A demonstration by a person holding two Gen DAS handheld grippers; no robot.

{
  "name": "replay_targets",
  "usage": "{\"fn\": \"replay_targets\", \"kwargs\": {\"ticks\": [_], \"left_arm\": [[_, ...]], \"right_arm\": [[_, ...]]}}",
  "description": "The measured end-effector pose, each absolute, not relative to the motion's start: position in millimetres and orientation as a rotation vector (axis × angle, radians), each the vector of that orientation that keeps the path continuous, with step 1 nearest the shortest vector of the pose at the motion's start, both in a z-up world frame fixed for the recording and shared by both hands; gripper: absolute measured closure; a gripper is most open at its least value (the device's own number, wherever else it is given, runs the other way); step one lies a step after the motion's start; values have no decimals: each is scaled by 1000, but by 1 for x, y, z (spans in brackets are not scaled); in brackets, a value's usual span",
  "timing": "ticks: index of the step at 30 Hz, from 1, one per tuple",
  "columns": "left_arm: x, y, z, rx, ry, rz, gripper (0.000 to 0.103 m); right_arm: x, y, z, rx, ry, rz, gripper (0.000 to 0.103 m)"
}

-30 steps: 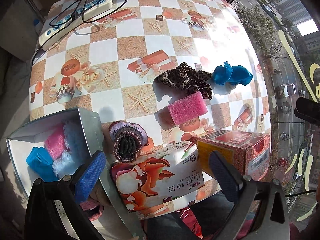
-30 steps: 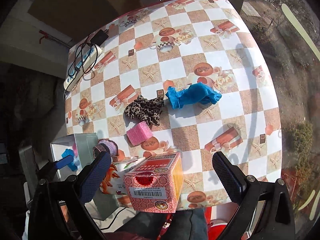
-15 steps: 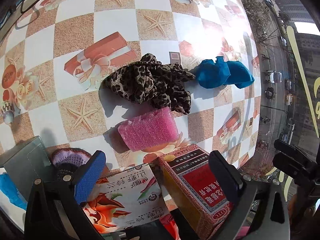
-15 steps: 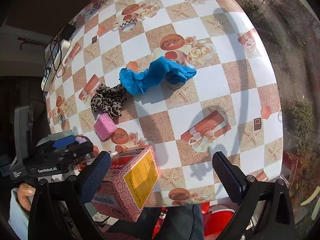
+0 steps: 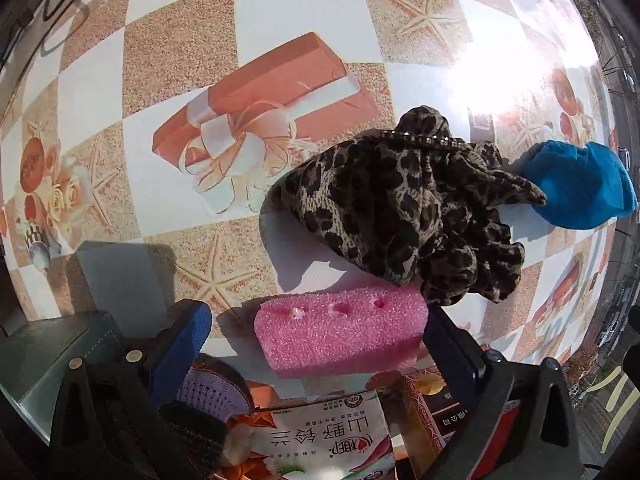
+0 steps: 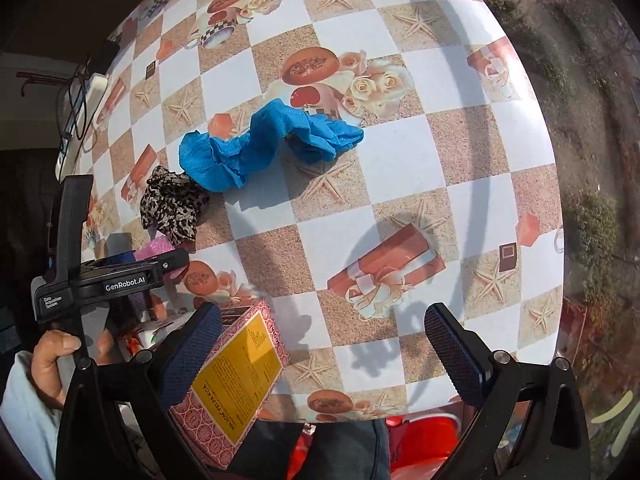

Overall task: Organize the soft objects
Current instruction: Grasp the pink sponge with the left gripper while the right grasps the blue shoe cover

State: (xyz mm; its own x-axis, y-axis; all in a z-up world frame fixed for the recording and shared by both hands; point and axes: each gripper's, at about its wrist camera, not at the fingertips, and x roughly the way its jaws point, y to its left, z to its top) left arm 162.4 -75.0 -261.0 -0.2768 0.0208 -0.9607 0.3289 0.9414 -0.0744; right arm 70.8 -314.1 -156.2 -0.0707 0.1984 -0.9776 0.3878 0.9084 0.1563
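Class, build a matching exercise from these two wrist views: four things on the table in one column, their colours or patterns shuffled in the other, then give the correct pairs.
Things
1. sponge
2. crumpled cloth
3. scrunchie
4. medicine box

Looks
A. leopard print
B. red with a yellow panel
C. pink
D. bright blue

Pairs: 1-C, 2-D, 3-A, 4-B

sponge [image 5: 340, 330] on the table [image 5: 280, 16] between left gripper [image 5: 316, 344] fingers, scrunchie [image 5: 404, 208] just behind it, cloth [image 5: 580, 188] right of scrunchie
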Motion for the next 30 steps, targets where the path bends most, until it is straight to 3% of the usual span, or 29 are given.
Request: {"fn": "replay_targets", "kwargs": {"ticks": [6,16,23,28,30], "left_arm": [[161,-61,-246,194,1815,-308,0],[140,-74,-266,252,1780,-239,0],[142,-81,-266,297,1764,-226,0],[154,-95,-274,322,1847,-220,0],[154,-98,-272,320,1832,-226,3]], "right_arm": [[134,-297,-178,316,1584,-130,1],[157,-293,-254,250,1684,-144,1],[154,-285,-258,190,1662,-182,0],[155,-284,-258,186,1684,-174,0],[154,-278,-254,165,1671,-172,8]]}}
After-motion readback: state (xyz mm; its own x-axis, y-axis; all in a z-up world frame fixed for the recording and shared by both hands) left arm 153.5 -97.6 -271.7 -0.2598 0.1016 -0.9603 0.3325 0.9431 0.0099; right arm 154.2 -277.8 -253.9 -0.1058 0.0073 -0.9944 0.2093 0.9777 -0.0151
